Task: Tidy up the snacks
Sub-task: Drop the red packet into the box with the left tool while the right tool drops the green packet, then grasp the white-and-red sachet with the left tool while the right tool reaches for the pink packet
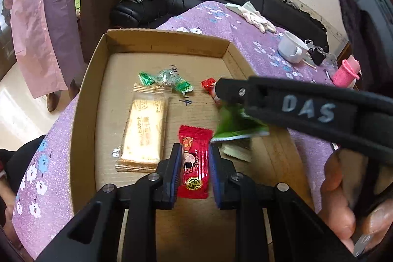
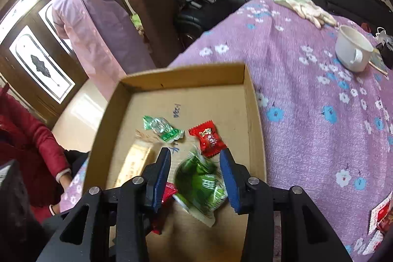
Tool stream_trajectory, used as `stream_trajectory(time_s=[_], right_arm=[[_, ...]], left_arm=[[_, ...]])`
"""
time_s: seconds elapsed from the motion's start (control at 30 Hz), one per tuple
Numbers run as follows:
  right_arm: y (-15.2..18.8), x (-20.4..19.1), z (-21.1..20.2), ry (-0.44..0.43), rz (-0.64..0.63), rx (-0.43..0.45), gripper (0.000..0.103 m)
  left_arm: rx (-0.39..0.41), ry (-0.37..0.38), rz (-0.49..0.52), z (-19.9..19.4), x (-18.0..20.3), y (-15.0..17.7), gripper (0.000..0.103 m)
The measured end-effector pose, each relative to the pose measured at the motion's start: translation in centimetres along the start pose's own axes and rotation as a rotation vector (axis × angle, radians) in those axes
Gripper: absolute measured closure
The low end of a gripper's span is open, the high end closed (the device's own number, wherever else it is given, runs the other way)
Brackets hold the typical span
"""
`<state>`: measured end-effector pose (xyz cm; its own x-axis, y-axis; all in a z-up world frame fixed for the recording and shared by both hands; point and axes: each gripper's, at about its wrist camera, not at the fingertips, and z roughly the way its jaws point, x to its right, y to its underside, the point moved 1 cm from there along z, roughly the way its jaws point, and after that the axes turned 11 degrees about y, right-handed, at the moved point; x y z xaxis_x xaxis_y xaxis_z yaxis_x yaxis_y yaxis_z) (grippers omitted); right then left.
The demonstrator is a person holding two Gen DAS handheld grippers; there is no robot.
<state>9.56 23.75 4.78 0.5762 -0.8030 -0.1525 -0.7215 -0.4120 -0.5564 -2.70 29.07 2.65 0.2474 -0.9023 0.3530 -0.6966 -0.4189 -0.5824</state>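
The left claw is hanging over the cardboard box with the red cartoon-printed packet between its blue pads. The packet fills the narrow gap, so the claw seems to be clenching it, though the packet's lower end looks to be resting on the box floor. If the pads are pinching only the slippery wrapper, it could be sliding free on any lift, or dragging the biscuit pack lying just beside it.

The right claw is standing partly open around the green packet, with daylight on either side of it, so nothing is gripped there. The green packet is blurred in both views; whether it is lying flat or falling I cannot tell. It could be landing on the small red candy or tipping toward the box wall nearest the middle of the table.

The two claws are crowding one corner of the box, and they could be knocking together.

Hidden: the box's near wall is lying beneath both rigs. More red-and-white packets at the table's near edge are cut off by the frame. The green-and-silver candy is lying toward the box's far side, its print unreadable.
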Motion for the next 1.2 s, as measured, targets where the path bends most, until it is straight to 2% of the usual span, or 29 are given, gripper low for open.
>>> stream_trajectory(time_s=[0.17, 0.27, 0.53, 0.83, 0.97, 1.1, 1.2], right_arm=[[0.4, 1.0, -2.1, -0.026, 0.027, 0.040, 0.055], [1.3, 2.3, -3.8, -0.052, 0.055, 0.057, 0.055], [5.5, 7.8, -8.8, -0.092, 0.131, 0.114, 0.055], [11.8, 19.1, -13.9, -0.013, 0.255, 0.154, 0.055], [14.8, 26.2, -16.8, 0.028, 0.393, 0.186, 0.056], [17.4, 32.2, -19.1, 0.120, 0.524, 0.230, 0.056], [19.2, 35.9, -19.3, 0.141, 0.626, 0.227, 0.056]], left_arm=[[0.027, -0.019, 0.015, -1.1, 0.9, 0.0, 0.078], [0.048, -0.002, 0.022, -2.0, 1.8, 0.0, 0.078], [0.072, 0.046, 0.123, -3.3, 7.5, 0.4, 0.078], [0.011, 0.068, 0.307, -0.8, 16.0, 2.4, 0.077], [-0.031, 0.072, 0.382, 1.3, 19.5, 3.0, 0.075], [-0.078, 0.079, 0.458, 3.8, 23.1, 3.0, 0.074], [-0.104, 0.072, 0.533, 6.1, 25.7, 2.7, 0.068]])
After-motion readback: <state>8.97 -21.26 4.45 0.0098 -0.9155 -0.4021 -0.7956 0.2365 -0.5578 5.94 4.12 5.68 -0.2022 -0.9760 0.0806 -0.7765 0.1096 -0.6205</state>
